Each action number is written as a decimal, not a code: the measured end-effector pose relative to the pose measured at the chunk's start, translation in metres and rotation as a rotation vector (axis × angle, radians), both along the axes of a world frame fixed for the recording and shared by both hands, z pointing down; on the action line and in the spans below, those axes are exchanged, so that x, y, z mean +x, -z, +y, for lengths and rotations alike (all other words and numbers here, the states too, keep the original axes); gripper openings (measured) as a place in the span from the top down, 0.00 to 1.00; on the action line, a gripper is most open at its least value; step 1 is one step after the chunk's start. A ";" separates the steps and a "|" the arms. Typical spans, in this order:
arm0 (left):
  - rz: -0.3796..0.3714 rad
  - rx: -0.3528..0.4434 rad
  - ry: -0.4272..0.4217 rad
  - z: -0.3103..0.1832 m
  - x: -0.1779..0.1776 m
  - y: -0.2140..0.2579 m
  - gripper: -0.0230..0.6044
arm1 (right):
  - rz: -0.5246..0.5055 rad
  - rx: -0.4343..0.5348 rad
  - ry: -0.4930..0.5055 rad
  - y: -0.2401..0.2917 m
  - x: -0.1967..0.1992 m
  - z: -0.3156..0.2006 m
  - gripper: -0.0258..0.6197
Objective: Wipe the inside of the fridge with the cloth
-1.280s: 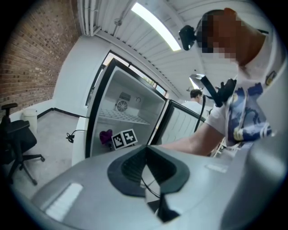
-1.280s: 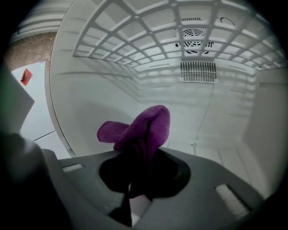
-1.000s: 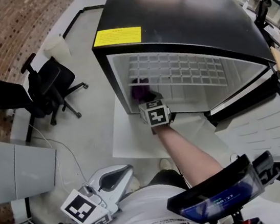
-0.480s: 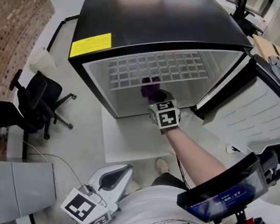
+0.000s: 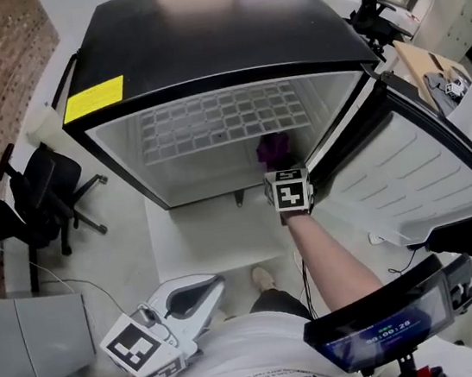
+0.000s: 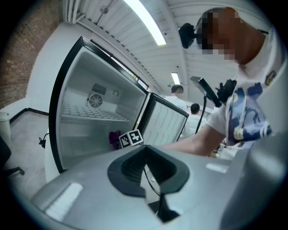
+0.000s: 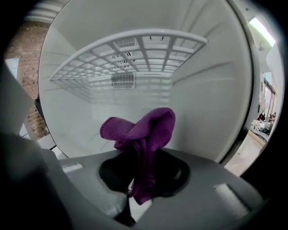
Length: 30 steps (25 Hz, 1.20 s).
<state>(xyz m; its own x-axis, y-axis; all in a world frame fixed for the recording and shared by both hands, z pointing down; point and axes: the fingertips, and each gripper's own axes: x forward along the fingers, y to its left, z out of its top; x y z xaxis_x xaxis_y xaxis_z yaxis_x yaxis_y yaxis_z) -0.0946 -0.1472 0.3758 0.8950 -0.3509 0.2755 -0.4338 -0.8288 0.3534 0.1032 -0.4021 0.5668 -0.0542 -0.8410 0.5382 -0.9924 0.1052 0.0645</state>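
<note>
Head view: the right gripper (image 5: 286,183) is stretched out at arm's length into the mouth of the open fridge (image 5: 216,47), at the lower right corner of the opening. The purple cloth (image 5: 274,146) bunches out just beyond the gripper's marker cube, inside the cabinet. A white wire shelf (image 5: 218,120) lies farther in and to the gripper's left. The fridge door (image 5: 407,168) stands swung wide on the gripper's right. The left gripper (image 5: 201,300) is held low and close to the person's body, well apart from the fridge and from the right gripper. Off to its left stands a black office chair (image 5: 37,198) on the floor.

Left gripper view: the jaws are together with nothing between them. Far ahead of this gripper is the open fridge, with the wire shelf across its upper half and a round fan grille (image 6: 94,101) on the back wall. The right gripper's marker cube shows at the cabinet's lower front, with the cloth touching it on the side toward the fridge. The person's bare forearm (image 6: 193,141) runs back from it toward the right.

Right gripper view: the jaws are clamped on the cloth, which is pinched in a narrow fold between them. Its free upper part flops out ahead in a rumpled loop. The wire shelf hangs above and ahead of the gripper. A small slotted vent (image 7: 122,81) sits on the white back wall beyond the cloth. I cannot tell whether the cloth touches any wall.
</note>
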 end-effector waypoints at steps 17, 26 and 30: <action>0.003 -0.020 0.145 0.011 -0.048 -0.004 0.96 | -0.004 -0.056 0.225 -0.030 -0.127 0.020 0.86; 0.000 -0.033 0.220 0.025 -0.090 -0.009 0.96 | -0.124 -0.057 0.324 -0.030 -0.215 0.024 0.86; -0.005 -0.039 0.242 0.028 -0.098 -0.011 0.96 | -0.173 -0.062 0.353 -0.031 -0.235 0.026 0.86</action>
